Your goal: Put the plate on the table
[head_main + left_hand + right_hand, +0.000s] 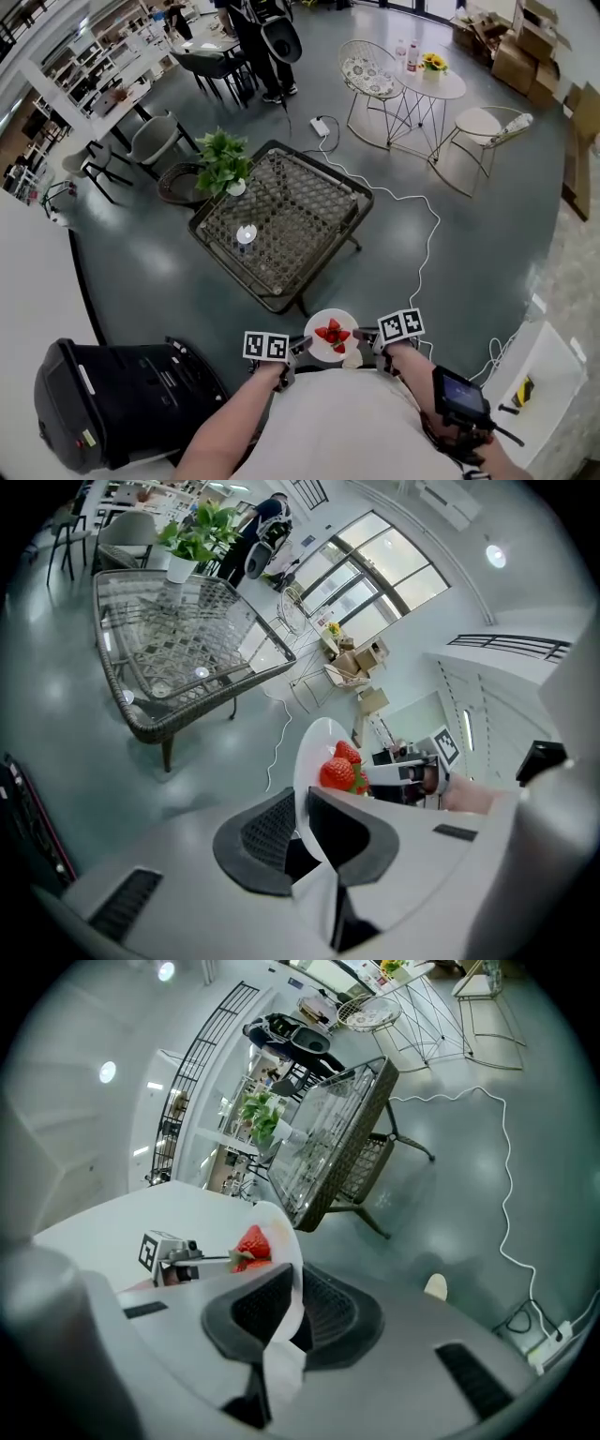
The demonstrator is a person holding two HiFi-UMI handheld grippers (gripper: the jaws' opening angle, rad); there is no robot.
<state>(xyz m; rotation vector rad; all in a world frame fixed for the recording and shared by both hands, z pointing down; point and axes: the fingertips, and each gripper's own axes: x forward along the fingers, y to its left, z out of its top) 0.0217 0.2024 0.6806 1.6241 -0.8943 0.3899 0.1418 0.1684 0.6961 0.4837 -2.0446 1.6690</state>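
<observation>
**Plate** (322, 352): white, round, carrying strawberries (334, 334). You hold it in the air close to your body, over the grey floor, and it rests on nothing.

**Left gripper** (302, 345): the jaws are clamped on the plate's left rim. The left gripper view shows the rim pinched edge-on between them.

**Right gripper** (368, 341): the jaws are closed on the opposite, right rim. The right gripper view shows the same edge-on pinch.

**Table** (278, 302): wicker frame with a glass top, turned so that its near corner points toward you. A potted plant (225, 161) stands at the far left corner. A small white object (246, 234) sits left of centre, too small to identify.

**Governing relation:** the table lies straight ahead of the plate and a little to your left, well apart from it. The plate is round and has no long axis. The line between your two grips runs across you, square to the way forward. Neither gripper is clearly nearer, though the left may be slightly.

**Judgement:** you probably need to carry the plate forward with both grippers together and keep it level, or the strawberries may roll. The bare glass inside the near corner looks the likeliest landing place.
</observation>
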